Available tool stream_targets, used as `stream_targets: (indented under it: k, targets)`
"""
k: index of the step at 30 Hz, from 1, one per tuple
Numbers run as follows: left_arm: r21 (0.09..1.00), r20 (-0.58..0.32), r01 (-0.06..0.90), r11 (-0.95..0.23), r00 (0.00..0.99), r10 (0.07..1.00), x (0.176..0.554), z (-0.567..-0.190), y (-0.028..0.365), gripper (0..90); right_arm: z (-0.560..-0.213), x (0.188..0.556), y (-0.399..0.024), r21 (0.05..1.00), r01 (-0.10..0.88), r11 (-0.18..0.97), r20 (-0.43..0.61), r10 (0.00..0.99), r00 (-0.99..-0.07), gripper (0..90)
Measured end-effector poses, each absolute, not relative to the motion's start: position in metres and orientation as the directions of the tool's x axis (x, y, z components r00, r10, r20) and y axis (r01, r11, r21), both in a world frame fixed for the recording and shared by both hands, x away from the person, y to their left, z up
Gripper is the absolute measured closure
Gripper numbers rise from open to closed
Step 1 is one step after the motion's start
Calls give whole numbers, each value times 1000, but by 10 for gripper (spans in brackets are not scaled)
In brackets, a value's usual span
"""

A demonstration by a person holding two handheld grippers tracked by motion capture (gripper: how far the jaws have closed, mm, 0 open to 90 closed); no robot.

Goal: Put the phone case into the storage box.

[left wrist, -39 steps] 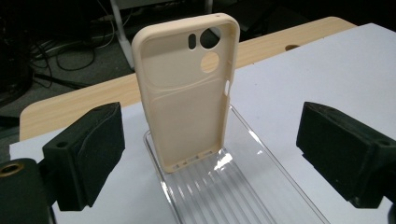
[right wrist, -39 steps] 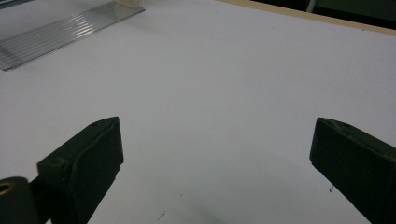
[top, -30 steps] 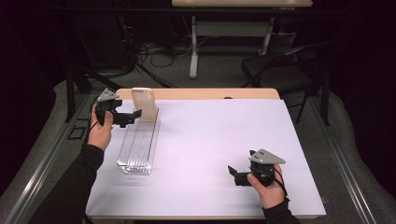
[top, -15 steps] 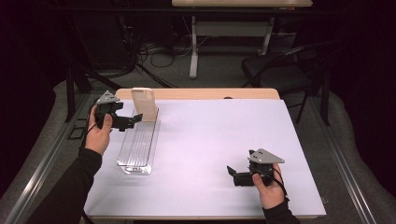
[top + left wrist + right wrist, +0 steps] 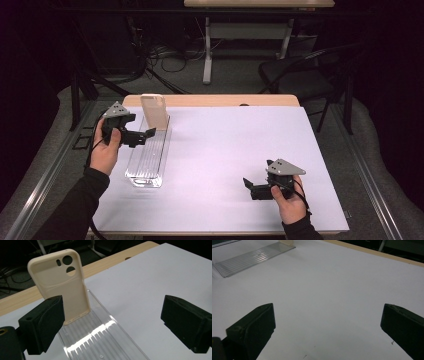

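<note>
Standing upright at the far end of the clear tray (image 5: pixel 146 162), near the worktop's (image 5: pixel 225 150) far left corner, the cream phone case (image 5: pixel 61 287) is the only thing in it, and I judge it could tip over if bumped. The left gripper (image 5: pixel 110 322) has its fingers (image 5: pixel 42 325) wide apart, holding nothing, low over the tray just before the case; a careless close could knock it flat. The right gripper (image 5: pixel 324 332), also spread wide and empty, hovers near the worktop's near right corner, well apart from the tray.
</note>
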State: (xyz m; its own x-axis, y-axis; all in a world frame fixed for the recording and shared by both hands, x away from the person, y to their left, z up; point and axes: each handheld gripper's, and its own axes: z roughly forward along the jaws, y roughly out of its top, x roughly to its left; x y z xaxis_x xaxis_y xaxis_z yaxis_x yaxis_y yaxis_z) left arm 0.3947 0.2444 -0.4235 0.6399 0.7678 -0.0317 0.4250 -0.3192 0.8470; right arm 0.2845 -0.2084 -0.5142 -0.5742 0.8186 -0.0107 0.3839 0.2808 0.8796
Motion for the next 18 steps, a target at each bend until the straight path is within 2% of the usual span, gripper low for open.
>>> stream_targets:
  k: [18]
  targets:
    - [862,-20,370,-346,707,707,348,-415,213,54,-505,281,-212,879,378,292,-19,811,-585,0]
